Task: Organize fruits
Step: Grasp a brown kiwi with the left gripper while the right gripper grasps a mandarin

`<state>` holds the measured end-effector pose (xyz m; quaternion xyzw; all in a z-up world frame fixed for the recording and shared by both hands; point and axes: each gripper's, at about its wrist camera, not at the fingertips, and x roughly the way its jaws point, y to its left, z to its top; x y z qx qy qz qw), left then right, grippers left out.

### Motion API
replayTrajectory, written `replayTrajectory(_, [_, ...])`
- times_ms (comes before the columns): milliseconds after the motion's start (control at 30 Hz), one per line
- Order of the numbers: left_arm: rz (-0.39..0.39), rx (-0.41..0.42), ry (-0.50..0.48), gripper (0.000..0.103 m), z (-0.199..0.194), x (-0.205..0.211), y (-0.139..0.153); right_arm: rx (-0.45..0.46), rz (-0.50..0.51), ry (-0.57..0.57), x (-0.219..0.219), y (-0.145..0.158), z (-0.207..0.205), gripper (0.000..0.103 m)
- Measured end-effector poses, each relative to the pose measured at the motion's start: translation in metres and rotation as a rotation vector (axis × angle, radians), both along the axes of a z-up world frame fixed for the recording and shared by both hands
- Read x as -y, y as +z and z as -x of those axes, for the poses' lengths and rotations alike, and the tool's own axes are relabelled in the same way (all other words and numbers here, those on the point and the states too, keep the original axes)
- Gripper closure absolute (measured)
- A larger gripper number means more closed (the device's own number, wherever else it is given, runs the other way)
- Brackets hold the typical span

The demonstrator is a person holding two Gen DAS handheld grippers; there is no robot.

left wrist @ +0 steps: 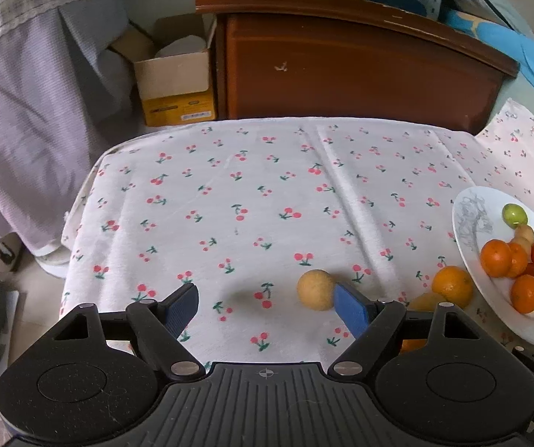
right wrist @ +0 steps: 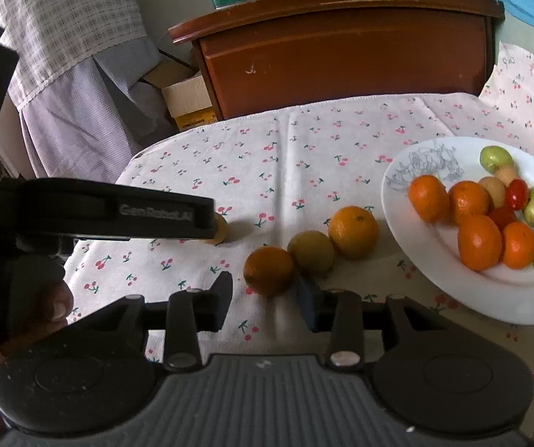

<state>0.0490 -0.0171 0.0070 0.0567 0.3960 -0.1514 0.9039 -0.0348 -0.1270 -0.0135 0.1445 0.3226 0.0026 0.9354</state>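
Left wrist: open claw (left wrist: pixel 267 307) beside tan fruit (left wrist: pixel 316 289).

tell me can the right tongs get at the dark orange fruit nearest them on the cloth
Probably yes: the right tongs are open, the round dark orange fruit sits just ahead of their gap, nothing between.

i am taking the plate (right wrist: pixel 416 260) as my landmark; it is sitting on the tablecloth (right wrist: pixel 304 141) at the right side of the table, with a heap of fruit lying in it. just left of the plate three fruits are lying in a row on the cloth: an orange (right wrist: pixel 353 231) nearest its rim, then a kiwi (right wrist: pixel 310 252) touching it, then another orange (right wrist: pixel 269 270). well left of the plate a round pale fruit (left wrist: pixel 316 289) is lying alone. behind the plate, past the table's far edge, a wooden cabinet (right wrist: pixel 341 56) is standing, and a cardboard box (left wrist: pixel 173 74) is sitting on the floor left of that cabinet.
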Motion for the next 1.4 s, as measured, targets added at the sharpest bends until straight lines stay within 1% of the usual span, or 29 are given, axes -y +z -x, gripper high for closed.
replayTrajectory(233, [0.024, 0.006, -0.013, 0.022, -0.002, 0.006, -0.002, 0.012, 0.022, -0.009, -0.003, -0.001, -0.001, 0.064])
replayTrajectory(300, [0.033, 0.007, -0.017, 0.023, -0.002, 0.007, -0.002, 0.015, 0.031, -0.007, -0.004, -0.001, -0.002, 0.066])
replayTrajectory(433, [0.051, -0.001, -0.026, 0.025, -0.003, 0.008, -0.004, 0.018, 0.035, -0.016, -0.002, -0.002, -0.001, 0.072])
replayTrajectory(533, [0.066, -0.013, -0.038, 0.034, -0.004, 0.009, -0.005, 0.019, 0.027, -0.013, -0.001, -0.002, -0.001, 0.073])
replayTrajectory(567, [0.070, -0.017, -0.044, 0.035, -0.004, 0.009, -0.006, 0.019, 0.028, -0.013, -0.001, -0.002, -0.001, 0.073])
replayTrajectory(633, [0.075, -0.021, -0.058, 0.044, -0.004, 0.011, -0.007, 0.020, 0.031, -0.012, -0.002, -0.002, -0.001, 0.073])
replayTrajectory(767, [0.084, -0.027, -0.079, 0.050, -0.004, 0.014, -0.009, 0.019, 0.034, -0.009, -0.002, -0.002, -0.001, 0.073])
replayTrajectory(833, [0.081, -0.028, -0.088, 0.060, -0.004, 0.016, -0.009, 0.017, 0.033, -0.009, -0.002, -0.001, 0.000, 0.073])
replayTrajectory(900, [0.088, -0.028, -0.093, 0.066, -0.004, 0.016, -0.009, 0.015, 0.035, -0.009, -0.002, -0.001, 0.001, 0.073])
replayTrajectory(933, [0.093, -0.029, -0.096, 0.072, -0.004, 0.016, -0.009, 0.014, 0.035, -0.008, -0.002, -0.001, 0.001, 0.073])
replayTrajectory(1000, [0.108, -0.036, -0.104, 0.078, -0.004, 0.016, -0.008, 0.011, 0.035, -0.007, -0.002, 0.000, 0.002, 0.073])
replayTrajectory(1167, [0.105, -0.025, -0.088, 0.078, 0.000, 0.014, -0.002, 0.002, 0.037, 0.000, -0.002, 0.001, 0.006, 0.073])
replayTrajectory(1400, [0.107, -0.007, -0.067, 0.078, 0.007, 0.006, 0.013, -0.002, 0.030, 0.006, 0.001, 0.007, 0.016, 0.073])
